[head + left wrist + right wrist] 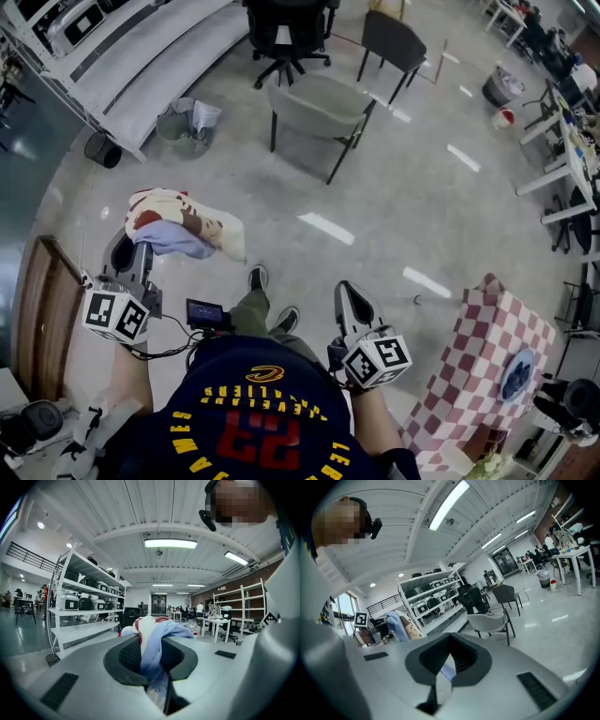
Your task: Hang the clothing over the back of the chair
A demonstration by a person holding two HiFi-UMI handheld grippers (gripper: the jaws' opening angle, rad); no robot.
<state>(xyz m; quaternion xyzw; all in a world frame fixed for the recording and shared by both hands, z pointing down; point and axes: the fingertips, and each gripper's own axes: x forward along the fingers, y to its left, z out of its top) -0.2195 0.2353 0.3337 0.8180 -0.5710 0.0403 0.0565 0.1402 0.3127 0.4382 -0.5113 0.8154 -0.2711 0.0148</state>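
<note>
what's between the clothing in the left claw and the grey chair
Nothing stands there: the head view shows only bare floor between the clothing and the grey chair.

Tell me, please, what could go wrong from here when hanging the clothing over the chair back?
1. Only the left gripper pinches the clothing, and most of the bundle bulges beyond its jaws, so it may slip out on the way.
2. The clothing is bunched up and the right gripper is not on it. It may land on the gray chair as a lump and slide off.
</note>
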